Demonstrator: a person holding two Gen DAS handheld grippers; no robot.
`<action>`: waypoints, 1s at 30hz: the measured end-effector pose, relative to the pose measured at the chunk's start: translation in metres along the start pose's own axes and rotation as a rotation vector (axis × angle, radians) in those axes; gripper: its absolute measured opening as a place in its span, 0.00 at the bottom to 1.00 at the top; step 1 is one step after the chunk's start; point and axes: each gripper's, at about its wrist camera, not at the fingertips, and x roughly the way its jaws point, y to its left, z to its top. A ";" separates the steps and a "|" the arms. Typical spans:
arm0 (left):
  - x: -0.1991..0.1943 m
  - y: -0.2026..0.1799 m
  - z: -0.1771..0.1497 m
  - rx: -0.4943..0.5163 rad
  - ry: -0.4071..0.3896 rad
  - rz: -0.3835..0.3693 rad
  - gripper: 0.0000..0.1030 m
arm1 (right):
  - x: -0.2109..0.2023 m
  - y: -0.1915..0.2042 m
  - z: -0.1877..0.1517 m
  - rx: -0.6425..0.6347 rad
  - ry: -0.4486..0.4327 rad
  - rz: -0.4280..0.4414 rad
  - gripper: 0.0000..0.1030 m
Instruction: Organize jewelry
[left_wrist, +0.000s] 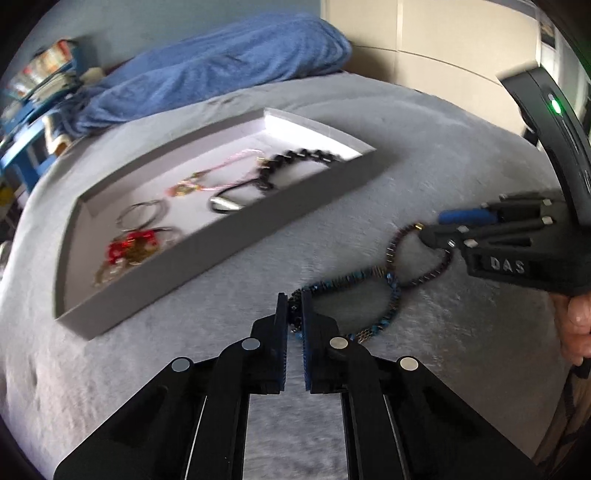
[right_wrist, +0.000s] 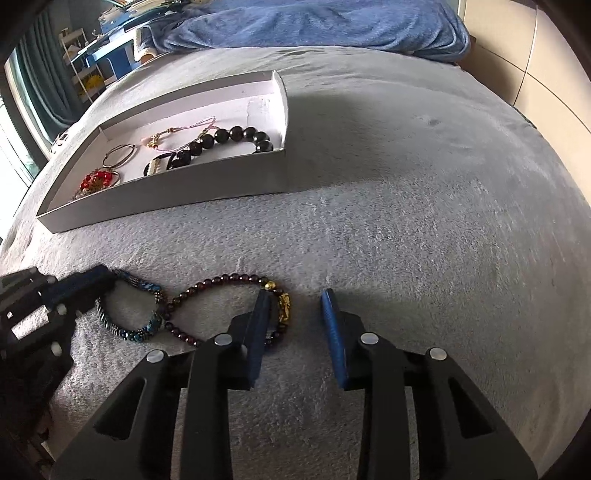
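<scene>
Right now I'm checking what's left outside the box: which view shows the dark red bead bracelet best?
The right wrist view: the dark red bead bracelet lies sharp, its whole loop and gold charm visible. The left wrist view shows it blurred, partly behind the right gripper.

A blue-and-dark beaded bracelet (right_wrist: 129, 314) lies flat on the grey blanket, touching a dark red beaded bracelet (right_wrist: 218, 291) with gold charms beside it. Beyond them a shallow white tray (right_wrist: 166, 192) holds a black bead bracelet (right_wrist: 229, 138), a pink cord bracelet (right_wrist: 177, 136), thin bangles (right_wrist: 118, 155) and red beads (right_wrist: 98, 181).
</scene>
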 end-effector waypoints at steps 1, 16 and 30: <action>-0.001 0.007 0.000 -0.027 0.003 0.008 0.07 | 0.000 0.001 0.000 -0.002 0.000 0.000 0.30; 0.003 0.045 -0.005 -0.191 0.059 -0.008 0.37 | 0.000 0.002 -0.002 -0.016 0.003 0.017 0.30; -0.007 0.040 0.001 -0.151 -0.011 -0.002 0.07 | -0.007 0.010 0.003 -0.020 -0.031 0.061 0.07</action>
